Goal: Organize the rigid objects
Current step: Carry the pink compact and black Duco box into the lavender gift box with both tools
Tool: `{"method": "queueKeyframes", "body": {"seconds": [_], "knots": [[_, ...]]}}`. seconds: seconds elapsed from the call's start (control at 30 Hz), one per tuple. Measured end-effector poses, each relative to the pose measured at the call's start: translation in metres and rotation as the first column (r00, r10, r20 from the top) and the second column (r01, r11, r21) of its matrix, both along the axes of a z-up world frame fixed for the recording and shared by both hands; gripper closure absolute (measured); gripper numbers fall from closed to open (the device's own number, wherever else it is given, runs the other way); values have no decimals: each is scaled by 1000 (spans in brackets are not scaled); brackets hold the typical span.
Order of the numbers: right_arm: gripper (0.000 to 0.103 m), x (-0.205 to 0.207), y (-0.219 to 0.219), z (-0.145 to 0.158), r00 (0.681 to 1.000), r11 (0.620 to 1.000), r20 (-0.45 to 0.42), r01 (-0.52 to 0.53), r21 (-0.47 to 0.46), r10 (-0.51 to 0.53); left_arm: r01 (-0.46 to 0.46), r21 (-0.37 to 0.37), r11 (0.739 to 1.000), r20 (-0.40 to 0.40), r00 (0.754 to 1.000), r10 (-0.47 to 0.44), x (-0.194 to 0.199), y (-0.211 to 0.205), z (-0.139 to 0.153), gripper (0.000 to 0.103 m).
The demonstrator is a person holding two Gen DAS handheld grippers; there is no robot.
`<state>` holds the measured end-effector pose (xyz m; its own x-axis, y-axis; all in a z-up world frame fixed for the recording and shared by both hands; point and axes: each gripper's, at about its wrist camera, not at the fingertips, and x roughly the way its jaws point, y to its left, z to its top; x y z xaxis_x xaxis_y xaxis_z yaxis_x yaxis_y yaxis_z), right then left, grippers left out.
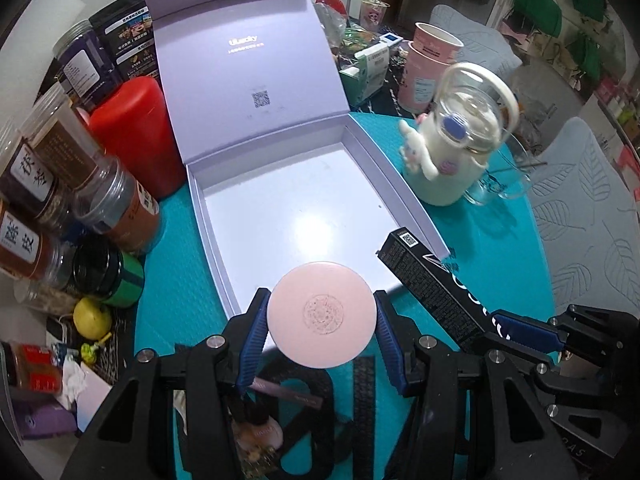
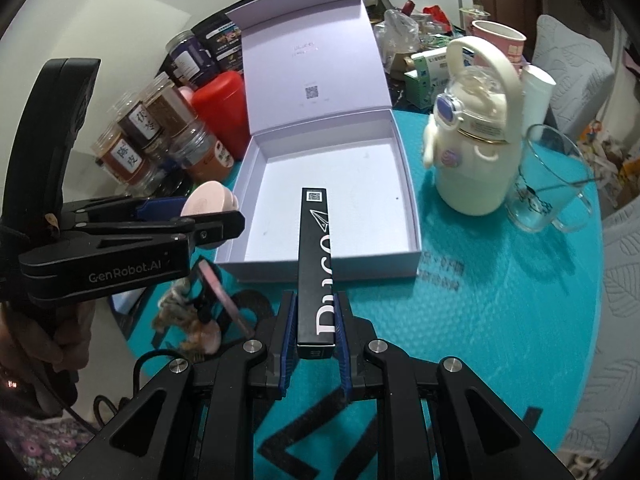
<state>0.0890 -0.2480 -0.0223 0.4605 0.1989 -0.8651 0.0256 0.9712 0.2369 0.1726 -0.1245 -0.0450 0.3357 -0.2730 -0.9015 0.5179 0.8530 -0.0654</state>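
Note:
An open lilac gift box with its lid up stands on the teal table; it also shows in the right wrist view. My left gripper is shut on a round pink compact and holds it over the box's near edge; the compact also shows in the right wrist view. My right gripper is shut on a long black carton, whose far end reaches over the box's front wall. The carton enters the left wrist view from the right.
Spice jars and a red canister crowd the box's left side. A cream bottle and glass mug stand to its right. Small cosmetics lie on the table before the box.

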Motion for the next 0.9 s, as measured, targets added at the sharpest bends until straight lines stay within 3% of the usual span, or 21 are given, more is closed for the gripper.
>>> {"method": "queueKeyframes", "body": {"seconds": [0.9], "knots": [[85, 107, -12, -16, 999, 998, 8, 39, -52, -38, 6, 26, 1000, -20, 1000, -6, 110, -18, -24, 53]]}}
